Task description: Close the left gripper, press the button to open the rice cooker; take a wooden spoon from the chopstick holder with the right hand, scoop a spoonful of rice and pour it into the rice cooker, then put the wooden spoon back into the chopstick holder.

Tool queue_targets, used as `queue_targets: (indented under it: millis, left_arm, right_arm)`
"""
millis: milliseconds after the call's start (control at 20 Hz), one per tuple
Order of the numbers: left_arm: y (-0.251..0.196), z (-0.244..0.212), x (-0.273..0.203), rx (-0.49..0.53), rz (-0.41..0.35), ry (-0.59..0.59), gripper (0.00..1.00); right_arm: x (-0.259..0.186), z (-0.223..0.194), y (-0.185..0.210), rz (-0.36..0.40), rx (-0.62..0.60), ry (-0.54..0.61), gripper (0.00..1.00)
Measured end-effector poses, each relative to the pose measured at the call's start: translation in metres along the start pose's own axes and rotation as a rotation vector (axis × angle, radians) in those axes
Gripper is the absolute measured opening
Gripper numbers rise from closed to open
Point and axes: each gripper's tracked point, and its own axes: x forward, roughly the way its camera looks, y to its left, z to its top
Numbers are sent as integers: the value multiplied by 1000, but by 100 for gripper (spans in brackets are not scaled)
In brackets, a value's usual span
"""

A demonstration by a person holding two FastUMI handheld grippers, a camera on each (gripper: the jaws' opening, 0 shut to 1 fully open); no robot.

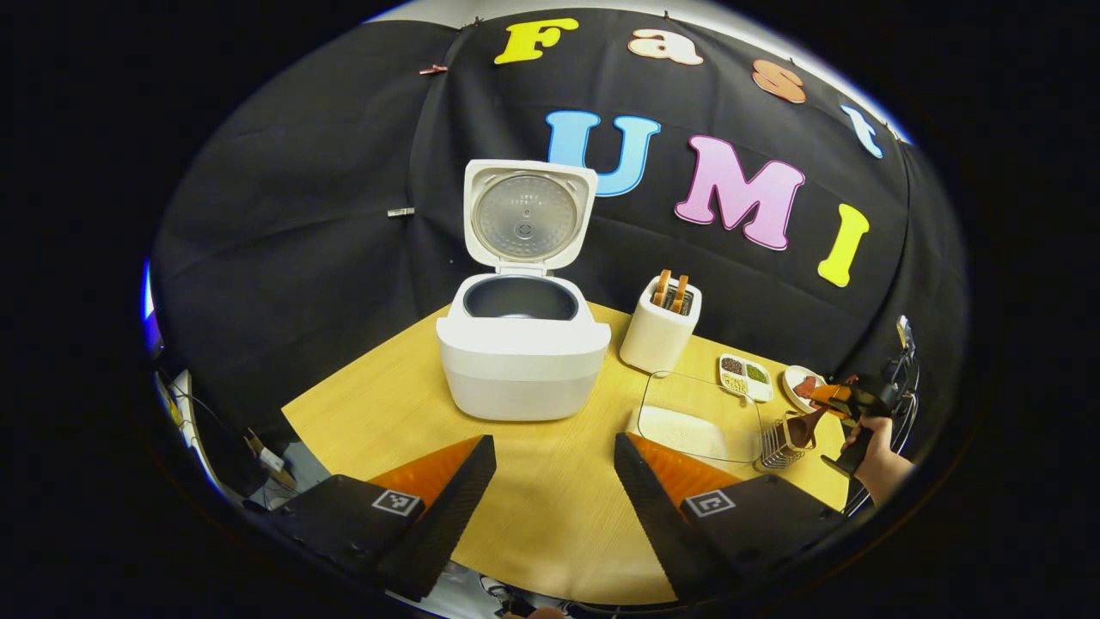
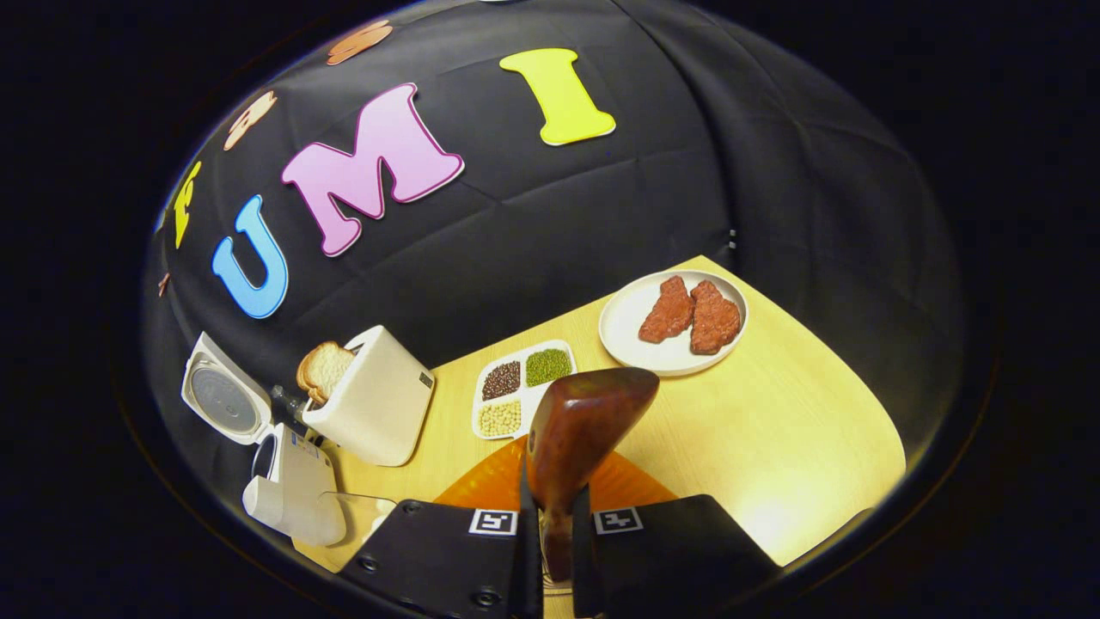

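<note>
In the right gripper view, the right gripper (image 2: 554,516) is clamping both fingers on the handle of the wooden spoon (image 2: 580,430), whose bowl is rising above the fingertips. In the left gripper view, the left gripper (image 1: 554,481) is hovering with its fingers spread wide and gripping nothing over the wooden table (image 1: 550,507). Beyond it the rice cooker (image 1: 522,344) is standing with its lid raised (inner pot dark). Far right, a hand (image 1: 876,451) is gripping the other tool, spoon tip at the wire chopstick holder (image 1: 780,443), beside a clear rice container (image 1: 698,421).
</note>
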Motion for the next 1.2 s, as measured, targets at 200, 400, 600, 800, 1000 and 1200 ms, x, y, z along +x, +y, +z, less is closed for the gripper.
queue_targets:
  millis: [200,400,600,800,1000,1200]
  left_arm:
    - [-7,8,-5,-27,-15,-10,96]
    - [-3,35,-3,-15,-27,-68,96]
    - [16,86,4,-6,-23,-141,96]
    - [36,145,17,7,-9,-220,96]
    - [45,205,32,45,-22,-309,96]
    - [37,256,46,117,-62,-386,95]
  right_arm:
    - [-1,-9,-1,-16,20,12,22]
    - [-28,-10,-4,-21,-20,-2,81]
    - [-60,-3,-10,-65,-102,-66,99]
    - [-103,5,-12,-85,-143,-120,98]
    - [-146,7,-13,-94,-176,-151,98]
    - [-183,-11,-11,-98,-159,-148,99]
